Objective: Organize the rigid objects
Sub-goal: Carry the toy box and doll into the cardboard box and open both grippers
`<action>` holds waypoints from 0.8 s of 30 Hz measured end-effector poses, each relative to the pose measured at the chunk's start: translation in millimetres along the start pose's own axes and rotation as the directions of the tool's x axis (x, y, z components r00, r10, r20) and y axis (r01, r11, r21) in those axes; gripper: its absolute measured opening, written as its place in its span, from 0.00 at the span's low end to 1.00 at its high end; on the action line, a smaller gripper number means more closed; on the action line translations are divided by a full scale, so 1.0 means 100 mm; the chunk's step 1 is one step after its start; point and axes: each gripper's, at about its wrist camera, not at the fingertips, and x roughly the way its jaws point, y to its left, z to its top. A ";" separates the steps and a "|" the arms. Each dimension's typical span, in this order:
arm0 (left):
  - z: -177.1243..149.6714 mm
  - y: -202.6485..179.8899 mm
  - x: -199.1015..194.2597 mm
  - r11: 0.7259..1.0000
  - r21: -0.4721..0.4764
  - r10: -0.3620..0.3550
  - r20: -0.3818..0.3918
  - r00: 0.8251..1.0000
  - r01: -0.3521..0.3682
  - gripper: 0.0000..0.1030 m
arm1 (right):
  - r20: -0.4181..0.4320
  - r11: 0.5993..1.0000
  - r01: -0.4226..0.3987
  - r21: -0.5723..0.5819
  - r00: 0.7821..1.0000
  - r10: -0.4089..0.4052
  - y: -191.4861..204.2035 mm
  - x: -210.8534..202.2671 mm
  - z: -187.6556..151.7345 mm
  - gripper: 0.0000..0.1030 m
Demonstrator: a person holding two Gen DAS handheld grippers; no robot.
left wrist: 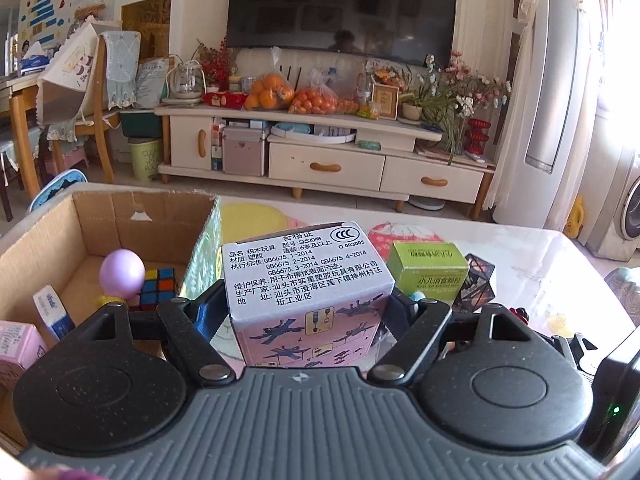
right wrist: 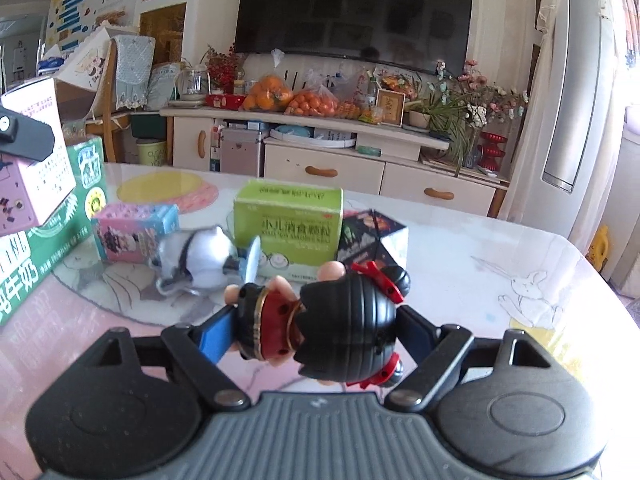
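the pink toy box [left wrist: 308,296] sat clamped in the left gripper [left wrist: 306,308] beside the cardboard box [left wrist: 40,236]; the right gripper [right wrist: 316,332] clamped a lying doll [right wrist: 336,328] above the bench [right wrist: 480,256], whose rounded head could slip sideways.

Left wrist view: pink toy box [left wrist: 308,300] hides bench behind it and inner faces of both jaws; its lower edge lost behind gripper body. Pink carton [left wrist: 16,350] at lower left cut by frame edge. Cardboard box [left wrist: 36,248] near wall cut off at left.

Right wrist view: white figure [right wrist: 200,260] blurred, details unreadable. Green milk carton [right wrist: 52,248] cut by left edge.
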 end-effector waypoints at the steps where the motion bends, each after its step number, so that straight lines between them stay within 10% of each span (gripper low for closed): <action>1: 0.02 0.02 -0.03 1.000 -0.002 -0.001 0.009 1.000 0.001 0.95 | 0.012 1.000 -0.002 -0.003 1.000 0.002 0.02 -0.04 0.04 0.82; 12: 0.31 0.45 -0.27 0.996 -0.079 0.046 0.070 0.996 -0.040 0.95 | 0.153 0.993 -0.102 -0.064 0.982 0.111 0.47 -0.44 0.62 0.82; 24: 0.58 1.15 -0.14 0.943 -0.233 0.257 0.050 0.965 -0.239 0.95 | 0.202 0.935 -0.283 -0.211 0.924 0.325 1.28 -0.31 1.23 0.82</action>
